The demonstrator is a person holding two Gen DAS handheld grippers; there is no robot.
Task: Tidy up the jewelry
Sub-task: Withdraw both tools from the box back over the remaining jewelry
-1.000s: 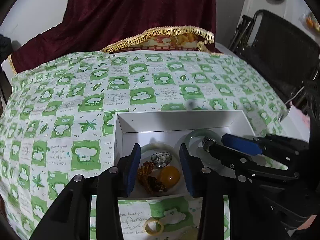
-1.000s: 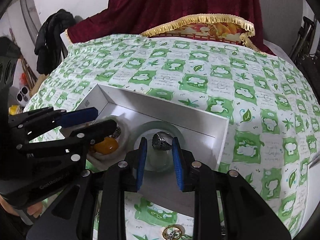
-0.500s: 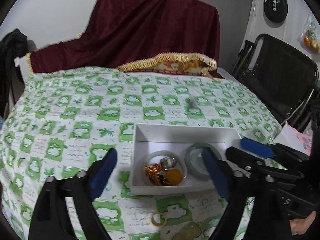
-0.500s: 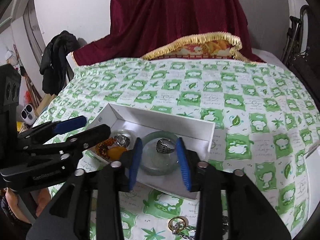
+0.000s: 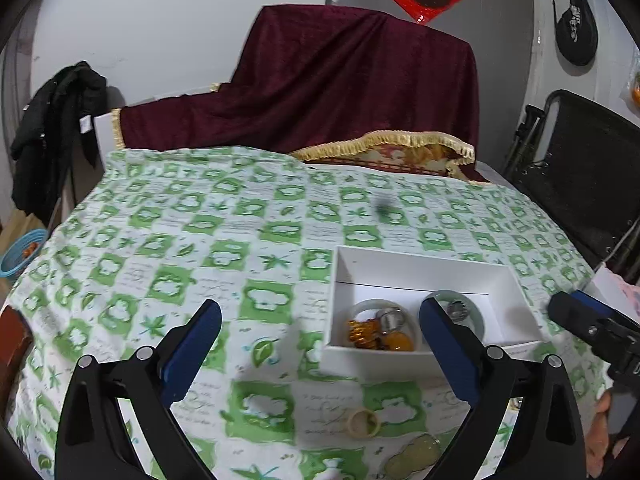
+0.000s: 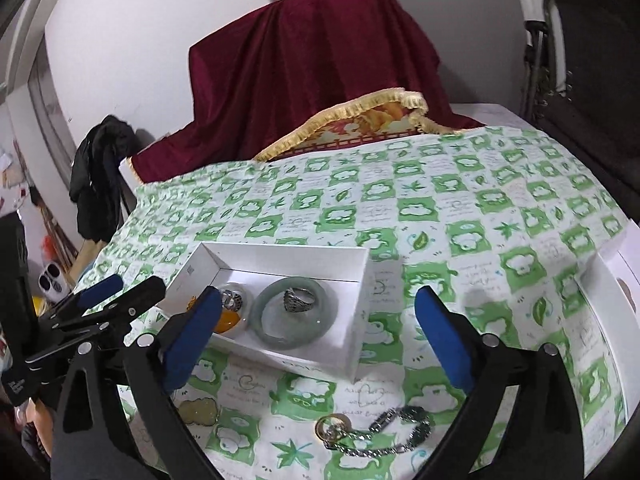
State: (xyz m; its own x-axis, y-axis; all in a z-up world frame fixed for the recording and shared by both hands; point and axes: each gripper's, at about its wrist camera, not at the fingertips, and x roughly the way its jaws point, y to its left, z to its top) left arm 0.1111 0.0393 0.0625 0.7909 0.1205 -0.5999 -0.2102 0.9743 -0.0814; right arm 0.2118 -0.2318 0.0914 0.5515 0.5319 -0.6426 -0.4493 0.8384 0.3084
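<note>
A white open box (image 5: 520,300) (image 6: 358,344) sits on the green patterned cloth. It holds a pale green bangle (image 6: 294,312) with a silver ring (image 6: 298,300) inside it, a second silver ring (image 5: 390,316) (image 6: 232,298), an amber bead bracelet (image 5: 362,332) and an orange stone (image 5: 400,342). My left gripper (image 5: 320,352) is open, above and in front of the box. My right gripper (image 6: 316,340) is open, empty, above the box's near side. On the cloth lie a yellow ring (image 5: 363,423), a pale gourd pendant (image 5: 412,456) (image 6: 198,410), and a silver chain bracelet (image 6: 384,432) with a gold ring (image 6: 334,426).
A dark red cloth (image 5: 352,84) drapes a box at the back, with a gold-fringed cushion (image 5: 400,152) in front of it. A black folding chair (image 5: 580,168) stands at the right. A white box (image 6: 616,280) lies at the table's right edge.
Both grippers have opened wide and pulled up and back from the box. The silver ring that sat between the right fingers now lies inside the green bangle.
</note>
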